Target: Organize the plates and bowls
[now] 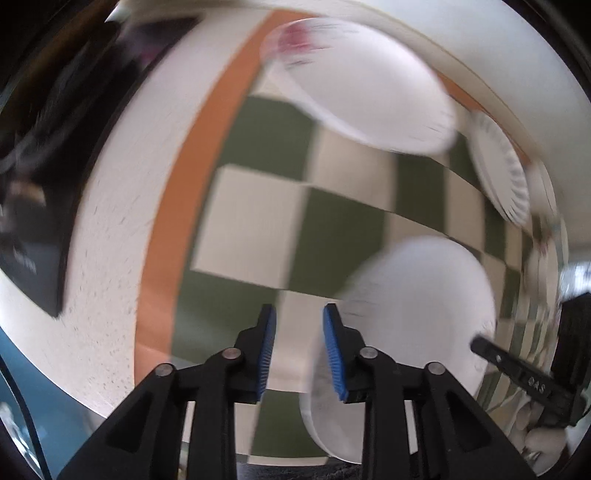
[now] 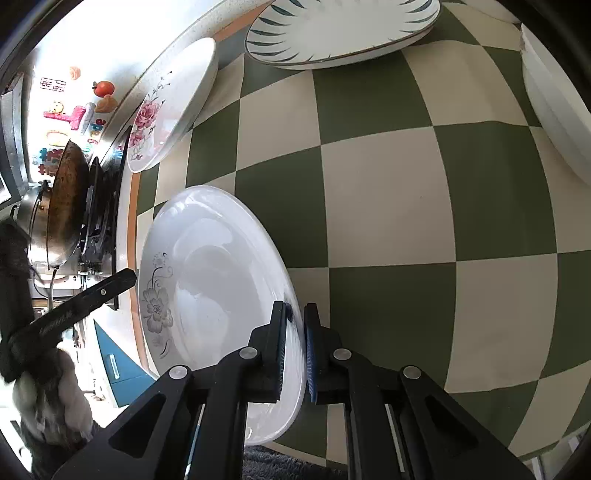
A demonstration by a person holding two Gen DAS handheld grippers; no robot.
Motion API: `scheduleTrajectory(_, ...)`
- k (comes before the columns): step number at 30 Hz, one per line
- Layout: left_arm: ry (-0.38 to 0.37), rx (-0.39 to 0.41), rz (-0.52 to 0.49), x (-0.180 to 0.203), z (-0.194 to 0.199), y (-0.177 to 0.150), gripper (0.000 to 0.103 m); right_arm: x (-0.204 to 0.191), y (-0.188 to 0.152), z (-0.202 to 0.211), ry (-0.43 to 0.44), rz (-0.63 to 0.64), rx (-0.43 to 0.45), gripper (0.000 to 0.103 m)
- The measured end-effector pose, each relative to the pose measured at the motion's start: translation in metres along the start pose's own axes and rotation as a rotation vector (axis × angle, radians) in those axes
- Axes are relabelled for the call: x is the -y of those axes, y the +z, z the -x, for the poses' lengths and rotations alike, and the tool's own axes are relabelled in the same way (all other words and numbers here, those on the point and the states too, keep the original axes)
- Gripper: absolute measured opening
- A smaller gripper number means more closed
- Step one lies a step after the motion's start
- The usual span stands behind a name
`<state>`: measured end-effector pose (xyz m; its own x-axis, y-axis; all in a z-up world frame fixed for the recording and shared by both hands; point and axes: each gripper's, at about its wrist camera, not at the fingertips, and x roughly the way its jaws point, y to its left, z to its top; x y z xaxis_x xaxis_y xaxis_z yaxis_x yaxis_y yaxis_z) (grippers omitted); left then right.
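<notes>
Your right gripper [image 2: 295, 325] is clamped on the near rim of the white bowl with the grey flower print [image 2: 207, 295], one pad inside and one outside, so the bowl can be carried by its edge. The bowl sits at the near left edge of the checked mat [image 2: 388, 184].

Your left gripper [image 1: 299, 343] stands slightly parted with nothing between the pads; the blurred view shows only mat in the gap, and the same bowl lies just beside its right finger.

At the mat's far left edge rests the rose-printed bowl [image 2: 173, 107]; the leaf-patterned plate [image 2: 343, 29] lies along the far edge. Judged from this, sorting remains at an early stage.
</notes>
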<state>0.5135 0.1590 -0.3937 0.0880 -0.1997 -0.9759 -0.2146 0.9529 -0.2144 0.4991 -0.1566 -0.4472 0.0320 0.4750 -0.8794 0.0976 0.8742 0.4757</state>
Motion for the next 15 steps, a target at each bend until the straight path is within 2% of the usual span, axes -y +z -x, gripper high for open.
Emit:
scheduleTrajectory(2, -0.058, -0.043, 0.024, -0.012, -0.012, 0.000, 0.026, -0.001, 0.003, -0.005, 0.002, -0.007, -0.010, 0.011)
scheduleTrajectory(4, -0.060, -0.071, 0.009, -0.011, -0.023, -0.002, 0.026, -0.001, 0.005, -0.008, -0.001, -0.005, -0.020, 0.012)
scheduleTrajectory(10, -0.113, -0.085, 0.028, -0.017, -0.028, -0.001, 0.026, -0.004, 0.008, -0.012, 0.003, -0.012, -0.035, 0.012)
scheduleTrajectory(15, -0.250, -0.068, 0.107, -0.036, -0.012, 0.001, 0.026, -0.004, 0.007, -0.012, 0.000, -0.014, -0.035, 0.012)
